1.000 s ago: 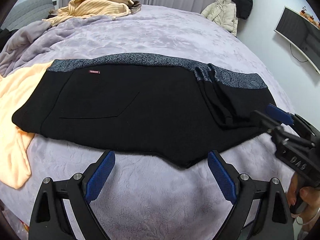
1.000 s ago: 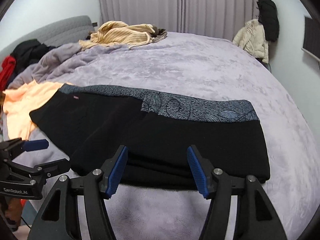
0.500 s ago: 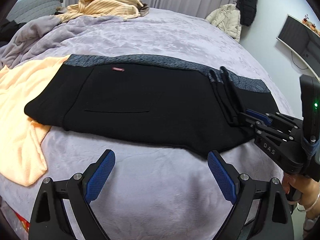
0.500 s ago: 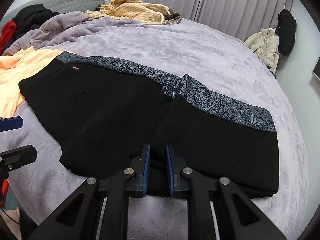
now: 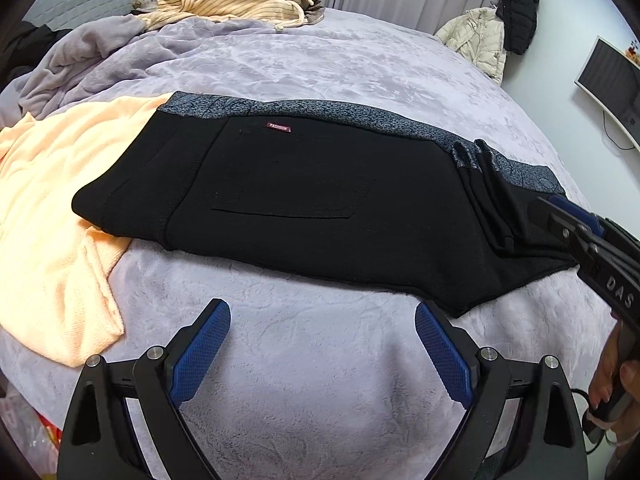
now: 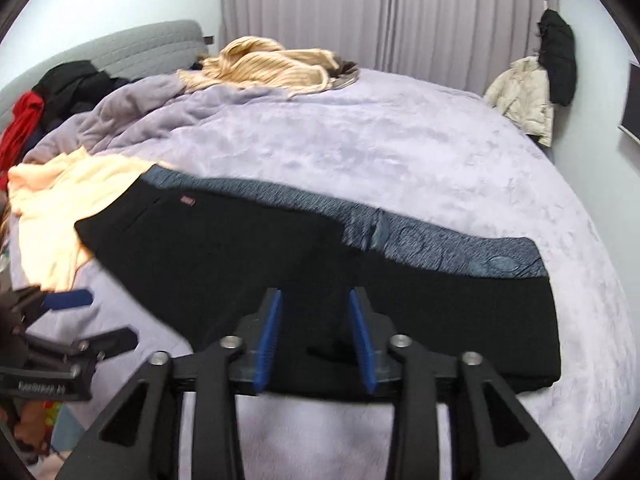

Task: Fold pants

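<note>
We see black pants (image 5: 320, 200) lying folded lengthwise across a lavender bed (image 5: 320, 60), the patterned side stripe along the far edge and one end resting on a peach garment (image 5: 52, 208). Our left gripper (image 5: 322, 354) hovers wide open over bare blanket just short of the near hem. Our right gripper (image 6: 316, 340) sits over the pants' near edge, jaws narrowly parted, holding nothing.

Motion blur softens the pants (image 6: 360, 280), whose near hem seems hidden behind the right gripper (image 6: 316, 340).
</note>
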A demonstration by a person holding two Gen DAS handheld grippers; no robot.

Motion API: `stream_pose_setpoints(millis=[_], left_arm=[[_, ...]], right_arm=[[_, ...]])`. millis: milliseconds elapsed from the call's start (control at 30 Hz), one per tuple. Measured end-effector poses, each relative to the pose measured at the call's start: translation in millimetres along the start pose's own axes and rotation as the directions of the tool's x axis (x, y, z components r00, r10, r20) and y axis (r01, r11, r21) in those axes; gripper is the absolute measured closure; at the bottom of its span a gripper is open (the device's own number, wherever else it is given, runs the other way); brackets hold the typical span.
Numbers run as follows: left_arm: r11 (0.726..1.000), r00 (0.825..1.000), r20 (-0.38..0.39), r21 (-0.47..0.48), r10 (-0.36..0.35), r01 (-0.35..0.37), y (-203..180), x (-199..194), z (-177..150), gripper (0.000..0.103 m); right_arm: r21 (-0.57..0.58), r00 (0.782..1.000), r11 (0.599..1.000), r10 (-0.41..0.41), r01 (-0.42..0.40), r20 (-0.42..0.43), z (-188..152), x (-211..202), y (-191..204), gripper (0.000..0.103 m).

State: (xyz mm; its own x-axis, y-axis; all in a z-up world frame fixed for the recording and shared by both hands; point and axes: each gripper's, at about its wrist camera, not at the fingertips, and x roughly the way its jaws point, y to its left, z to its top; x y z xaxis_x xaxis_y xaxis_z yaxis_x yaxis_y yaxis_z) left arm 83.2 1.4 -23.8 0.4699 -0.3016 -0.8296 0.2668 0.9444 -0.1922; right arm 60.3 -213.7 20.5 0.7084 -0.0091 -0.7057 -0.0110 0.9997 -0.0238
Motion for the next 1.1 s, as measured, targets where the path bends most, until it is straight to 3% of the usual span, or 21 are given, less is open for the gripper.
stream_pose_setpoints(millis=[167,267,367,900,1100], left_arm=[[1.0,1.0,0.008,-0.017,0.016,-0.016,10,-4,-1,0.009],[0.999,0.999,0.006,-0.028,0.032,-0.032,18,-4,-1,0.009],[0.998,0.999,-0.004,-0.035,0.042,-0.042,24,-1,0,0.009],[0.996,0.999,-0.009,-0.069,0.047,-0.047,45,2,3,0.009],[0.997,0.999,-0.017,-0.067,0.047,-0.048,47,6,4,0.009]], right_arm=[[0.182,0.984,0.977,0.131,-0.108,-0.118,-9,37,-14,0.052],[0.16,0.989,0.983,0.105,-0.087,-0.106,-16,34,-5,0.052],[0.146,0.985,0.982,0.135,-0.118,-0.11,-18,30,1,0.052],[0.26,0.963,0.95,0.219,-0.174,-0.156,-52,30,17,0.045],[0.273,0.963,0.948,0.211,-0.161,-0.167,-57,33,17,0.045]])
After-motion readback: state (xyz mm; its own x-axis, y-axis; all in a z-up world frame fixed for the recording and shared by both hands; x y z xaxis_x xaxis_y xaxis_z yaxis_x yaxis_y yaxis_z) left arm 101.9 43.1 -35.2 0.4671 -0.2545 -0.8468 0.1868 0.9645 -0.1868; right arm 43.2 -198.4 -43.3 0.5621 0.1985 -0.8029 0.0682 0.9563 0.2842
